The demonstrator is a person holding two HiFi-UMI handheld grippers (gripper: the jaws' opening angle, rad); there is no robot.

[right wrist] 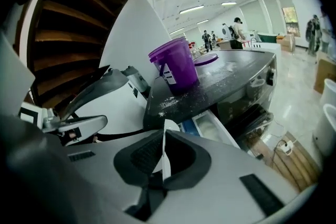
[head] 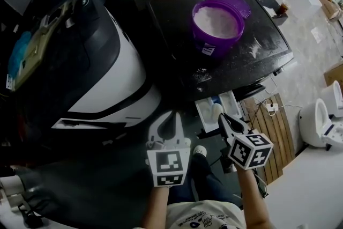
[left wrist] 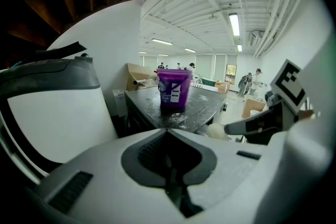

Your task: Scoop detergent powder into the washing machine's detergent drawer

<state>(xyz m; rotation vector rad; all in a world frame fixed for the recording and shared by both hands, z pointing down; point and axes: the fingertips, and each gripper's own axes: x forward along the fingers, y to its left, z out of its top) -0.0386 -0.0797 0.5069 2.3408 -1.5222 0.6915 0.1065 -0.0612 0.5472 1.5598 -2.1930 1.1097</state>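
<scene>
Speckled black washer top carries a purple plastic bucket of white powder (head: 217,27); the white pull-out detergent drawer (head: 203,115) stands open below. Right gripper (head: 225,119) is clenched on a thin white plastic scoop (right wrist: 165,147), long axis along the jaws, bowl end pointing at the drawer; left gripper (head: 172,118) is closed and empty. Likely at the tipping step, load unreadable: next move calls for a wrist roll over one compartment.

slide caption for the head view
Right claw holds a white scoop at the open detergent drawer, purple powder tub beyond.

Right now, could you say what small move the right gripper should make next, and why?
Probably tilt the right gripper to tip the scoop: shut on its handle, it holds the bowl over the open drawer, though any load is hidden.
</scene>
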